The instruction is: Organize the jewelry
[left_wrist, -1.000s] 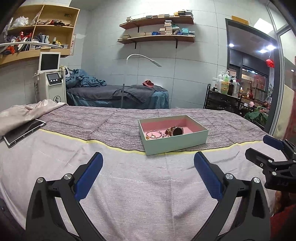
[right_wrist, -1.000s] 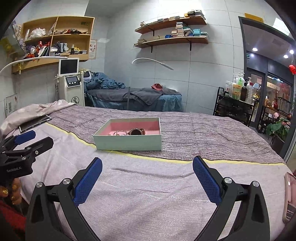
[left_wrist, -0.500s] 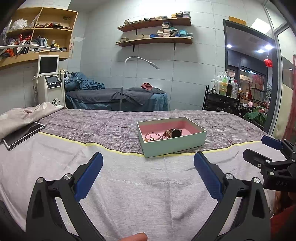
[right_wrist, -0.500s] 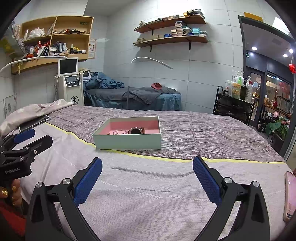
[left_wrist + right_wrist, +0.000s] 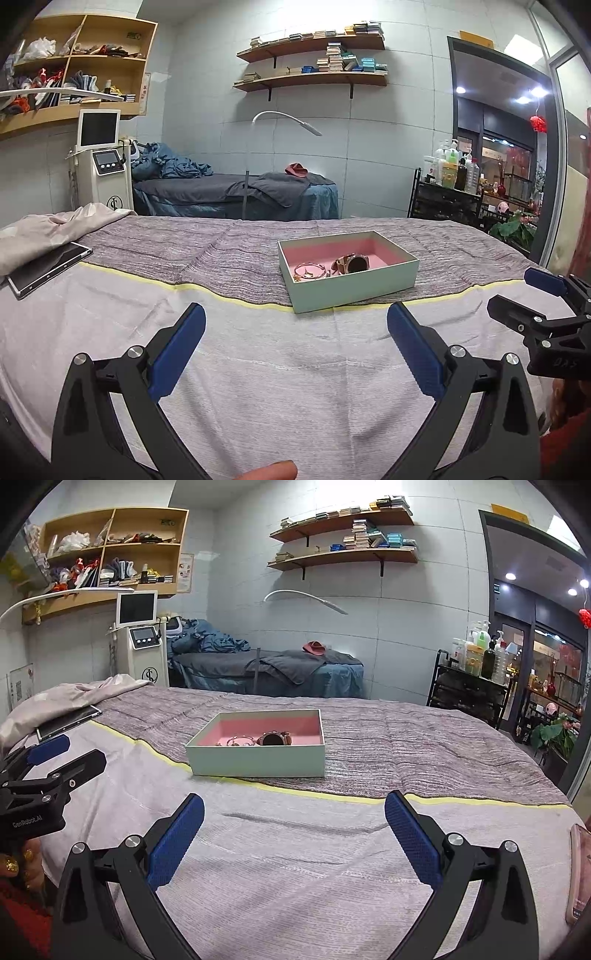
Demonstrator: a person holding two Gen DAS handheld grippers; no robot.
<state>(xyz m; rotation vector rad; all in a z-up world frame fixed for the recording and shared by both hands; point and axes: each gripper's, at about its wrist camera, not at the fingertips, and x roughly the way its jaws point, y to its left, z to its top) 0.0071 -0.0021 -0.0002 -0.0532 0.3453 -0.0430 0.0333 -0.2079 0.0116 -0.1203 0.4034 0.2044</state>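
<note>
On the bed [image 5: 258, 369], the box [image 5: 354, 291] lies ahead of the left claw [image 5: 295, 325], a little to its right, and ahead-left of the right claw [image 5: 293, 812]. In the box, the bracelet [image 5: 309, 271] lies left of the watch [image 5: 352, 264], near it. The tablet [image 5: 48, 269] lies far left of both claws, partly on the blanket [image 5: 40, 232]. A phone [image 5: 580, 871] lies right of the right claw.

The left claw [image 5: 293, 321] has risen slightly; a fingertip [image 5: 271, 472] now shows below.
</note>
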